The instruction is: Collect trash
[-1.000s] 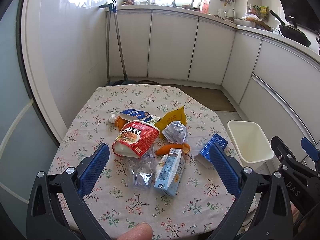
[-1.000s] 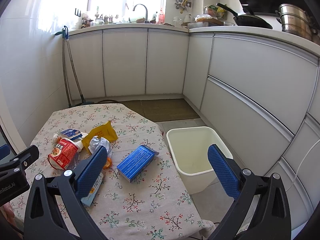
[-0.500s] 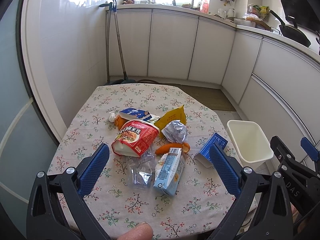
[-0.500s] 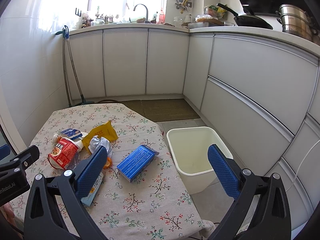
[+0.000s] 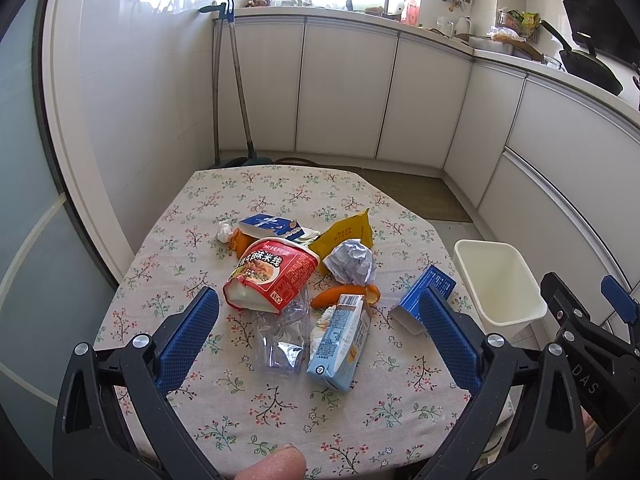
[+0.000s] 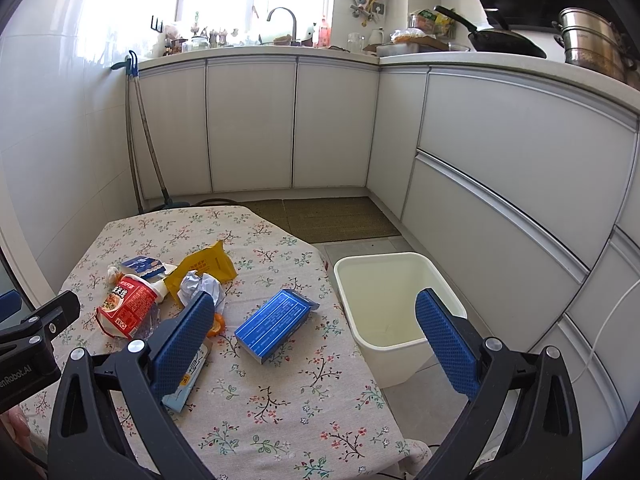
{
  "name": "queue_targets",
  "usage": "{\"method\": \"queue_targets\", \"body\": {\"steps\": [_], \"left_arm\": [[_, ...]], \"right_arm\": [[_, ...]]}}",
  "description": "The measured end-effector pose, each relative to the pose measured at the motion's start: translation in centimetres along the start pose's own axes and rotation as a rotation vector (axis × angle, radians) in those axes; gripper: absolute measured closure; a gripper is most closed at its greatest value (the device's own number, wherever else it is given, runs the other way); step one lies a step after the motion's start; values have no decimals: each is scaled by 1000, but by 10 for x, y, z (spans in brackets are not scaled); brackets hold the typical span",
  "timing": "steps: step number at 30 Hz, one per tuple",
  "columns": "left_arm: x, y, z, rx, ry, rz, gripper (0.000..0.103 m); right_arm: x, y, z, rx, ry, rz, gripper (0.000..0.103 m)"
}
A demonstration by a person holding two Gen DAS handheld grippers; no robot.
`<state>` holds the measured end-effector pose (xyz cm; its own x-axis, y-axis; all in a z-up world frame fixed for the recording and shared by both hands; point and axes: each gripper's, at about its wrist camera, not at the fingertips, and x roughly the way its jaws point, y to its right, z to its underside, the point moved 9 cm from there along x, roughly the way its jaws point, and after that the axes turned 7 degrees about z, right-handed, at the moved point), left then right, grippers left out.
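Trash lies in a heap on a floral tablecloth (image 5: 280,400): a red noodle cup (image 5: 272,276) on its side, a clear crushed bottle (image 5: 284,340), a light blue carton (image 5: 340,344), crumpled paper (image 5: 352,262), a yellow packet (image 5: 346,232), orange peel (image 5: 336,295) and a blue box (image 6: 276,320). A cream bin (image 6: 396,312) stands on the floor to the right of the table. My left gripper (image 5: 316,332) hovers open above the near side of the heap. My right gripper (image 6: 312,340) hangs open over the table's right edge, holding nothing.
White cabinets (image 6: 500,168) curve along the back and right. A mop and a broom (image 5: 228,88) lean in the far left corner. A brown mat (image 6: 336,220) lies on the floor beyond the table. A fingertip (image 5: 272,466) shows at the bottom edge.
The left wrist view has drifted back and up a little, so the heap sits slightly higher in frame. The right gripper has stayed still. Both stay open.
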<state>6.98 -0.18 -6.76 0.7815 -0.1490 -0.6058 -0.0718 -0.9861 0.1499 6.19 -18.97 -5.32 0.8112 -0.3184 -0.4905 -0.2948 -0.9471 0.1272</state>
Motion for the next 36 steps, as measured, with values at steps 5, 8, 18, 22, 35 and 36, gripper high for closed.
{"method": "queue_targets", "body": {"steps": [5,8,18,22,35,36], "left_arm": [[0,0,1,-1,-1,1,7],[0,0,1,-1,-2,1,7],[1,1,2,-9,-11,-2,7],[2,1,1,-13,-15,-2,7],[9,-10,3,-69,-55,8,7],[11,-14,3,-82,-62,8,7]], "right_arm": [[0,0,0,-1,-1,-1,5],[0,0,0,-2,0,0,5],[0,-1,2,-3,-2,-1,5],[2,-4,4,-2,-5,-2,5],[21,-11,21,27,-156,-84,5],[26,-13,24,26,-188,-91,5]]}}
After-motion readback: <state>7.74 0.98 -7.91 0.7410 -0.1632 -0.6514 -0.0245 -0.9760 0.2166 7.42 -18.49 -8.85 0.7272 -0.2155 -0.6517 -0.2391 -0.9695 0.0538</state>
